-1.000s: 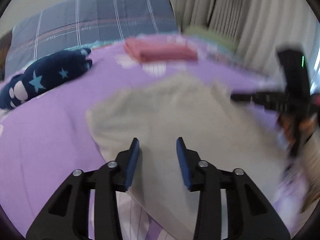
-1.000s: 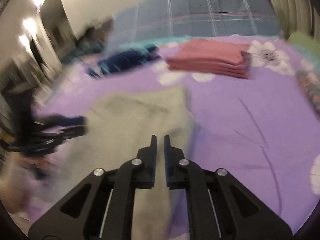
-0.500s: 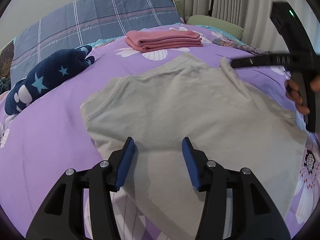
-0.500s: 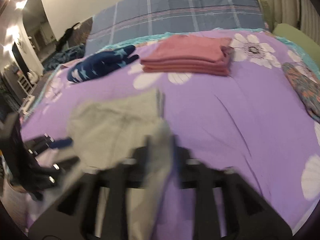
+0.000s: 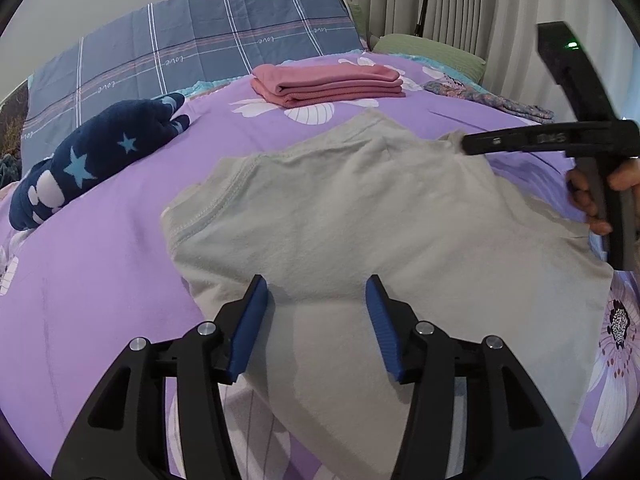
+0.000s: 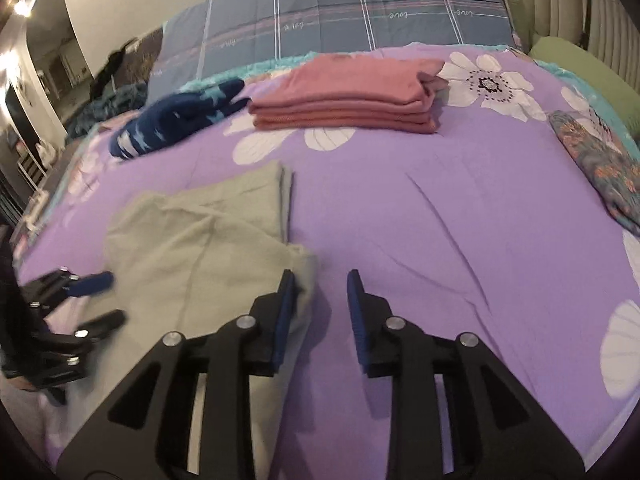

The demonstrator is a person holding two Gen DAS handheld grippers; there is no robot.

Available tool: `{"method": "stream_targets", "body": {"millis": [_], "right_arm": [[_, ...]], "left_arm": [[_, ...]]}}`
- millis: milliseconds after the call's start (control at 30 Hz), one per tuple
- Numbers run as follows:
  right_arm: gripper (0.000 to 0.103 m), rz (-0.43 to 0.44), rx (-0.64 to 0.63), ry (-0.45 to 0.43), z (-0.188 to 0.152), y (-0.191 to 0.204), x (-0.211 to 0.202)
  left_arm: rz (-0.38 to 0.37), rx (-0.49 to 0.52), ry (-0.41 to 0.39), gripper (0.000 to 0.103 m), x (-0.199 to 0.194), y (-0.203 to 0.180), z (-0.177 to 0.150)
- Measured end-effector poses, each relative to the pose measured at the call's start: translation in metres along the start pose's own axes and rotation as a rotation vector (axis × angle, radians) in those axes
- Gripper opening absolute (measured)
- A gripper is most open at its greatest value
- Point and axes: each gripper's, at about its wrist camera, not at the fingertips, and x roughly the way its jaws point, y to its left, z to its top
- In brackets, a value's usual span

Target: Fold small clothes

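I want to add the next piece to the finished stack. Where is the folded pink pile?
The folded pink pile lies at the far end of the purple bedspread, just before the blue checked pillow, right of the navy star-print item and beyond the grey shirt.

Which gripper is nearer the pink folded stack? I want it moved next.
Right. The right gripper sits at the grey shirt's far-side edge, facing the pink stack. The left gripper hovers over the shirt's near part, farther back.

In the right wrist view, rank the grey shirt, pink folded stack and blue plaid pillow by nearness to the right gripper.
From the right gripper:
1. Grey shirt, just left of the fingers.
2. Pink folded stack, farther up the bed.
3. Blue plaid pillow, at the head.
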Motion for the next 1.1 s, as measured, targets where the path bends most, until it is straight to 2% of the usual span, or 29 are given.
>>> {"method": "stream_targets", "body": {"millis": [67, 167, 267, 433, 467, 533, 700, 833, 933, 1100], "right_arm": [[0.031, 0.03, -0.002, -0.001, -0.003, -0.001, -0.012], [0.04, 0.102, -0.031, 0.012, -0.013, 0.003, -0.03], [0.049, 0.149, -0.059, 0.032, -0.026, 0.007, -0.042], [0.051, 0.187, -0.055, 0.11, -0.049, 0.004, -0.036], [0.051, 0.191, -0.055, 0.117, -0.052, 0.003, -0.034], [0.053, 0.214, -0.048, 0.116, -0.053, 0.002, -0.033], [0.056, 0.333, -0.022, 0.13, -0.042, -0.001, -0.015], [0.056, 0.397, 0.014, 0.138, -0.025, -0.007, 0.005], [0.052, 0.421, 0.014, 0.145, -0.014, -0.008, 0.014], [0.048, 0.43, -0.041, 0.17, -0.009, 0.001, 0.025]], "left_arm": [[-0.038, -0.026, -0.015, 0.065, -0.012, -0.001, 0.0], [-0.089, -0.066, -0.04, 0.068, -0.033, 0.0, -0.005], [-0.079, -0.094, -0.028, 0.07, -0.045, 0.003, -0.015], [-0.069, -0.15, 0.033, 0.073, -0.046, 0.015, -0.04], [-0.075, -0.169, 0.033, 0.077, -0.046, 0.019, -0.041], [-0.087, -0.205, 0.044, 0.078, -0.042, 0.026, -0.041], [-0.181, -0.261, 0.066, 0.08, -0.021, 0.036, -0.031], [-0.226, -0.287, 0.066, 0.08, -0.006, 0.044, -0.018], [-0.228, -0.289, 0.069, 0.078, 0.005, 0.044, -0.009], [-0.188, -0.289, 0.076, 0.06, 0.014, 0.047, -0.002]]}}
